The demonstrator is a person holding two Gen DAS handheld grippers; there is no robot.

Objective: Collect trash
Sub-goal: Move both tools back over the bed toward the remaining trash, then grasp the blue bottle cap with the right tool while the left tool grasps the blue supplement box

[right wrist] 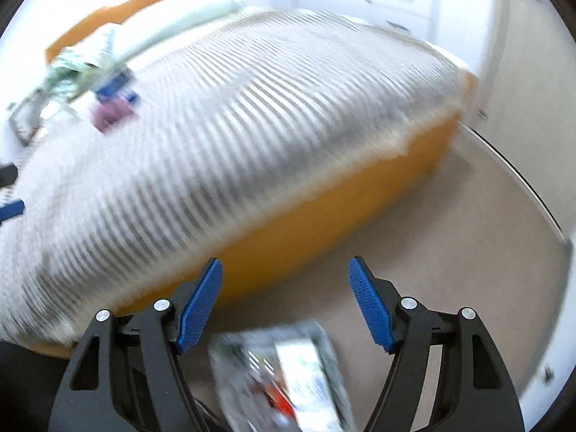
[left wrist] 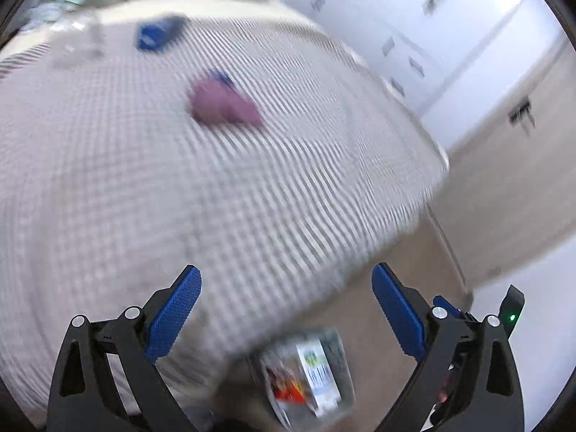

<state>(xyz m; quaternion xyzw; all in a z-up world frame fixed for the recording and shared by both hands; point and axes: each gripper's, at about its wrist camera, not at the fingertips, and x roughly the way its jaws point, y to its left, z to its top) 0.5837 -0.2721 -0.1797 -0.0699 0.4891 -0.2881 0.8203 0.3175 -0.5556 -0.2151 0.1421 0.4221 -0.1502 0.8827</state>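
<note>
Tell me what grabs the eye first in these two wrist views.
The bed, its striped grey-white cover filling most of both views, with an orange frame along its near side. On it, far from the grippers, lie a purple lump and a blue packet. Low between each gripper's open jaws, a clear bin of colourful packaging sits on the beige floor.

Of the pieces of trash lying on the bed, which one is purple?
The crumpled purple piece mid-bed; the others, the blue packet and the blue scrap right behind it, are blue.
</note>
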